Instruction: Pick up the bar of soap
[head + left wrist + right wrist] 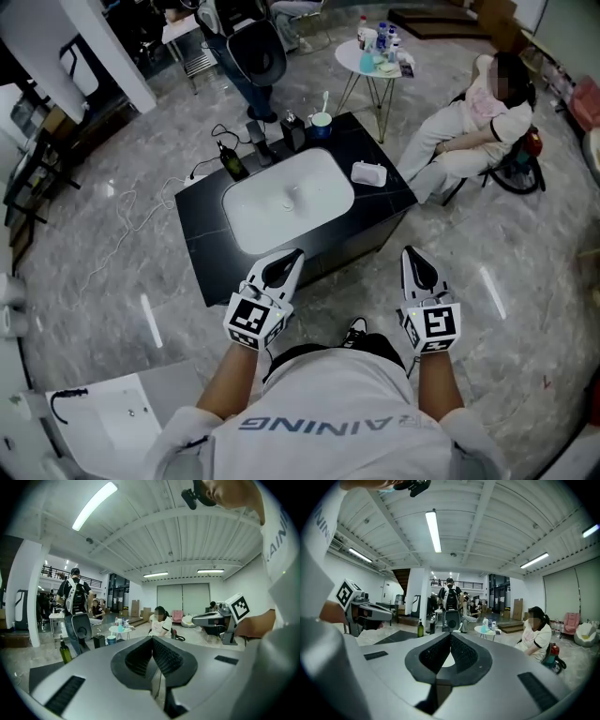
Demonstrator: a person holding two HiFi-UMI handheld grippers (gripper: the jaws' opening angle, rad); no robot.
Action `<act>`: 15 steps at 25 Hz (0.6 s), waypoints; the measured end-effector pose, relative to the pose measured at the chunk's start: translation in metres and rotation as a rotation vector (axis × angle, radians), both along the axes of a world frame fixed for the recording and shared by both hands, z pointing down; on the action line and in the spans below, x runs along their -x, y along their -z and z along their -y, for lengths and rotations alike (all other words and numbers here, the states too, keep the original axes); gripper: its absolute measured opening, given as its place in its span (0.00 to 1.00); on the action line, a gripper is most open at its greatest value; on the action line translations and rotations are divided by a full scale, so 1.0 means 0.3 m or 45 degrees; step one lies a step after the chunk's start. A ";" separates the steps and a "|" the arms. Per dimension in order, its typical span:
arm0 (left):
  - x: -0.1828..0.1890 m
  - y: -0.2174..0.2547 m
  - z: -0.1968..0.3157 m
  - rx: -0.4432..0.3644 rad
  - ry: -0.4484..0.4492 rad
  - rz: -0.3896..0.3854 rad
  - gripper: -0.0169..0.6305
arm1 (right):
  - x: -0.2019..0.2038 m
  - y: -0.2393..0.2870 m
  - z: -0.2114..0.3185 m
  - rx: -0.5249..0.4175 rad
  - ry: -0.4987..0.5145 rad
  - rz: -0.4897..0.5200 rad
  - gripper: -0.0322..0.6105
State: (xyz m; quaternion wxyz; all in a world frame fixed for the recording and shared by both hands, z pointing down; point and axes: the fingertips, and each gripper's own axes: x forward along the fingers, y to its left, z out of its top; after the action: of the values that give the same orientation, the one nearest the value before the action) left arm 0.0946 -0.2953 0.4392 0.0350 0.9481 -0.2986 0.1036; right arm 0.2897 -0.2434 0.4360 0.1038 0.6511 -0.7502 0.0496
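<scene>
The bar of soap (368,173) shows as a small white block in a white dish on the right end of a black counter (211,234), beside a white sink basin (286,199). Both grippers hang in front of the counter's near edge, well short of the soap. My left gripper (292,255) points at the counter's front with its jaws together and nothing between them; its closed tips (152,639) meet in the left gripper view. My right gripper (410,253) is over the floor to the right of the counter, shut and empty, with its tips (450,635) touching.
A green bottle (232,161), black dispensers (292,131) and a cup with a toothbrush (322,120) line the counter's far edge. A person sits on a chair (469,131) at the right. Behind are a small round table (375,58) and a standing person (248,47).
</scene>
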 end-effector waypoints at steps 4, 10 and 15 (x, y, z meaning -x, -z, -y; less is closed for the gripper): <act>-0.176 -0.007 0.050 0.015 0.028 -0.008 0.03 | -0.179 -0.039 0.028 0.043 0.012 0.016 0.07; -0.320 -0.017 0.110 0.033 0.030 0.032 0.03 | -0.360 -0.070 0.077 0.045 -0.016 0.065 0.07; -0.362 -0.016 0.154 0.029 0.023 0.050 0.03 | -0.380 -0.107 0.102 0.071 -0.009 0.083 0.07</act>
State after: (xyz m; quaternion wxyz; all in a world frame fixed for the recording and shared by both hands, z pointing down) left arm 0.2032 -0.3415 0.4440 0.0408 0.9427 -0.3064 0.1253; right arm 0.4038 -0.2740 0.4682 0.0972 0.6486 -0.7492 0.0923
